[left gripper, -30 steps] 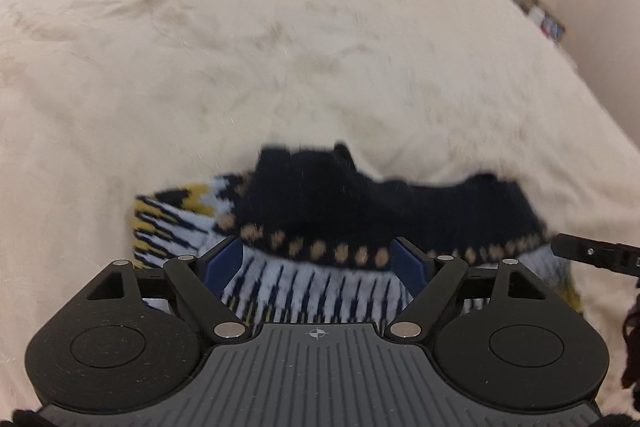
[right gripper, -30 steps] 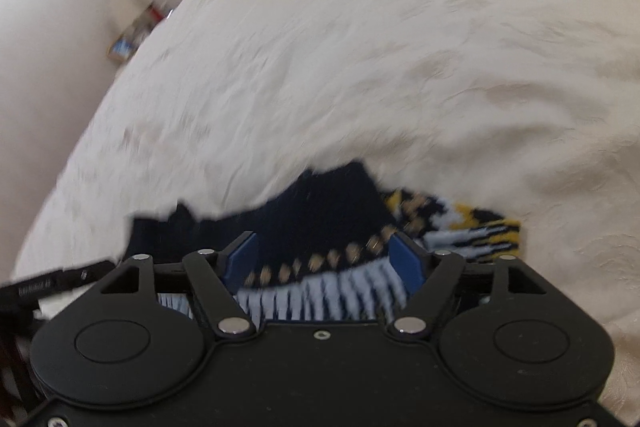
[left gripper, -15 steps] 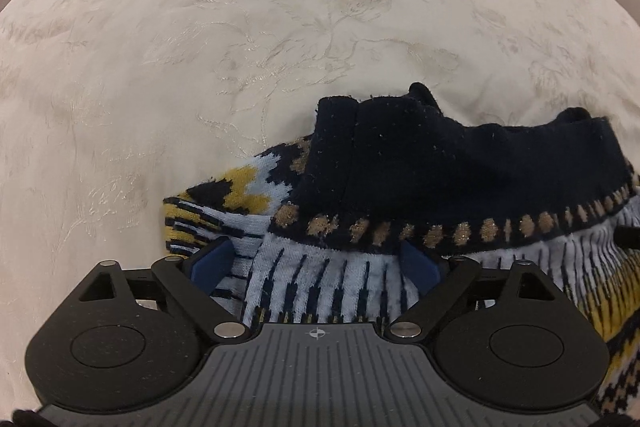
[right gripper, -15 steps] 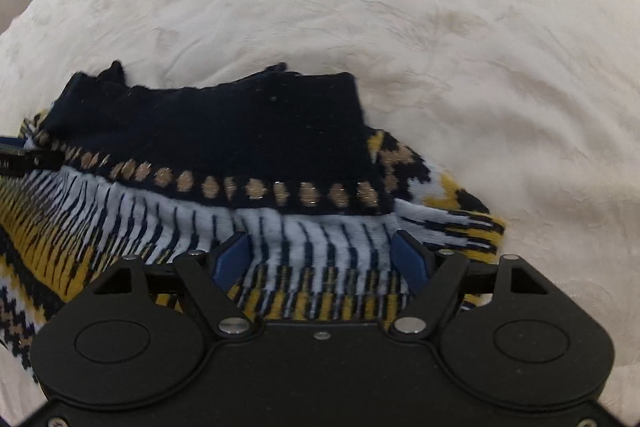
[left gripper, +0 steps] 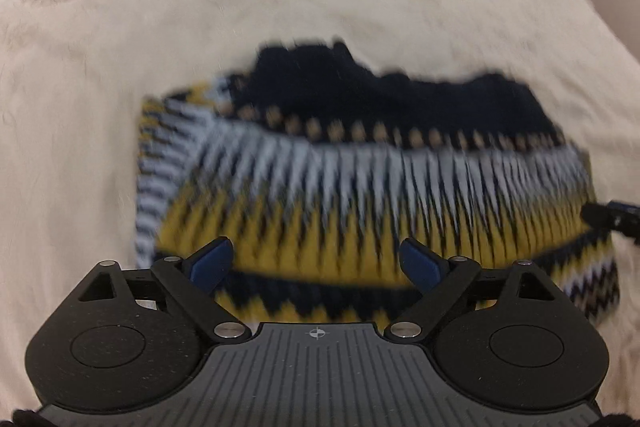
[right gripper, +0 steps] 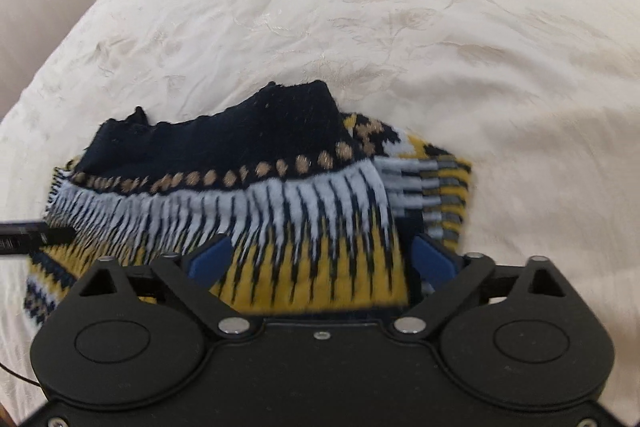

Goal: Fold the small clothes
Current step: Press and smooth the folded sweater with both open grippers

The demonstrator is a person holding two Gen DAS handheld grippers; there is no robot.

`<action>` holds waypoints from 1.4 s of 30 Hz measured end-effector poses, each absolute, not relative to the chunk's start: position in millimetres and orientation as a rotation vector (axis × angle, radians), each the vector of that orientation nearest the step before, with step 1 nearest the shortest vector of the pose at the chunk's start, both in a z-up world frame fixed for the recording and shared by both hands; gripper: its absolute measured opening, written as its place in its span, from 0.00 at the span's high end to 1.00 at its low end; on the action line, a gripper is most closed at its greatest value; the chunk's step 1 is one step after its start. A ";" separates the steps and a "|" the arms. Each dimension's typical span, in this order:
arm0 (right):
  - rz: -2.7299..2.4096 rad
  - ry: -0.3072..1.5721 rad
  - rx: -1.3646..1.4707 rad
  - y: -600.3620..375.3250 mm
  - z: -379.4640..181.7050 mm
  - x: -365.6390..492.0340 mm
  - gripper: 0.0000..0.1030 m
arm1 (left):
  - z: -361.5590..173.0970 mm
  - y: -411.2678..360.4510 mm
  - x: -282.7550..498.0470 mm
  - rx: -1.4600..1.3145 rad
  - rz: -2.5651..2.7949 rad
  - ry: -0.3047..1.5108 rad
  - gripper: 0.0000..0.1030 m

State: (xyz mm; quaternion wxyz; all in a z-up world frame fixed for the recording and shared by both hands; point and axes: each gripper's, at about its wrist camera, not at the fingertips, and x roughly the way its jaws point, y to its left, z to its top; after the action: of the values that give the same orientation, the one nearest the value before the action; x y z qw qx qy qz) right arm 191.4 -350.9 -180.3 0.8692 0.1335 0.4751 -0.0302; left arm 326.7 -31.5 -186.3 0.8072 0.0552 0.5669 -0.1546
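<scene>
One folded sweater on one bedspread.

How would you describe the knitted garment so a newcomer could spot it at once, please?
Start at the wide cream bedspread. The knitted garment lies folded on it, just ahead of both open grippers. It is the only patterned thing there: navy top, tan dots, white and mustard zigzags.
</scene>
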 end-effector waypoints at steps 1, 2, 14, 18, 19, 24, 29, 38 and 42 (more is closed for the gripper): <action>-0.066 0.996 0.281 -347.5 -179.5 186.2 0.02 | -187.9 -32.7 320.8 0.123 -0.328 1.218 0.12; -0.070 0.996 0.282 -346.3 -179.0 182.2 0.00 | -190.1 -33.6 314.9 0.124 -0.329 1.224 0.12; -0.115 1.064 0.381 -344.1 -191.4 127.3 0.00 | -213.8 -38.1 299.7 0.198 -0.317 1.295 0.00; -0.117 1.067 0.464 -359.8 -196.5 121.6 0.00 | -218.8 -41.7 316.5 0.186 -0.302 1.321 0.00; -0.111 1.067 0.487 -363.8 -197.9 121.7 0.00 | -219.0 -41.4 318.3 0.183 -0.291 1.322 0.00; -0.050 1.079 0.602 -384.2 -209.2 132.5 0.00 | -220.5 -48.4 318.8 0.209 -0.250 1.303 0.00; 0.002 1.087 0.692 -397.8 -224.4 151.0 0.00 | -222.2 -55.0 308.2 0.225 -0.230 1.282 0.00; 0.092 1.089 0.761 -407.3 -244.7 177.6 0.00 | -217.9 -54.7 310.5 0.208 -0.252 1.327 0.01; 0.106 1.079 0.812 -414.7 -247.9 177.5 0.00 | -199.8 -57.9 316.2 0.182 -0.287 1.292 0.02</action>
State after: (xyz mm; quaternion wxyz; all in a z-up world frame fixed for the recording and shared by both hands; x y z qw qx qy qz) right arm 177.5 -414.7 -247.9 0.7793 0.3756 0.4992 0.0492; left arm 316.2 -57.9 -199.8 0.7852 0.0846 0.5989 -0.1329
